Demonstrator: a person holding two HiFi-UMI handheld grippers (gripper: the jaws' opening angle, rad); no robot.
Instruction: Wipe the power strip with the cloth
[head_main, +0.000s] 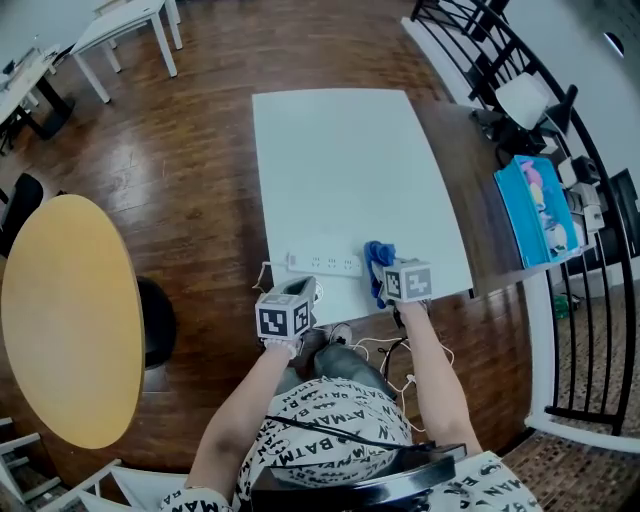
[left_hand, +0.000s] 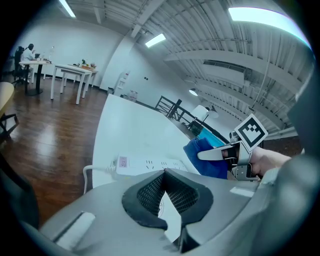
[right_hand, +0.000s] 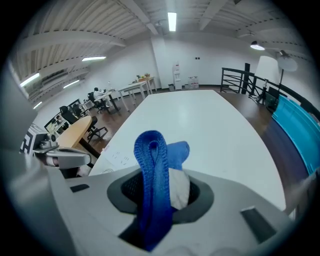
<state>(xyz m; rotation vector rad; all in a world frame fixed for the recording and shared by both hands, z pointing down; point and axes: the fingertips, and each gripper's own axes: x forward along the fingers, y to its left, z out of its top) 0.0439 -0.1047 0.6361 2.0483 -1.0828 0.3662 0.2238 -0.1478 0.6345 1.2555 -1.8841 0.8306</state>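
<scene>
White tabletop (head_main: 330, 150) in an open office. Power strip (head_main: 324, 263) lies near its front edge. Right tongs (head_main: 388, 275) pinch a blue cloth (head_main: 378, 262) at the strip's right end. Left tongs (head_main: 308, 292), closed and empty, hover beside it. With nothing holding it, the strip could slide off under wiping.

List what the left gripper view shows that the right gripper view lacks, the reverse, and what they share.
Only the left gripper view: the cord of the power strip, and the right gripper from outside. Only the right gripper view: the left gripper, and the blue cloth's fold clamped between the right gripper's jaws. Both: the white table, the cloth and the power strip, of which the right gripper view catches only a corner.
</scene>
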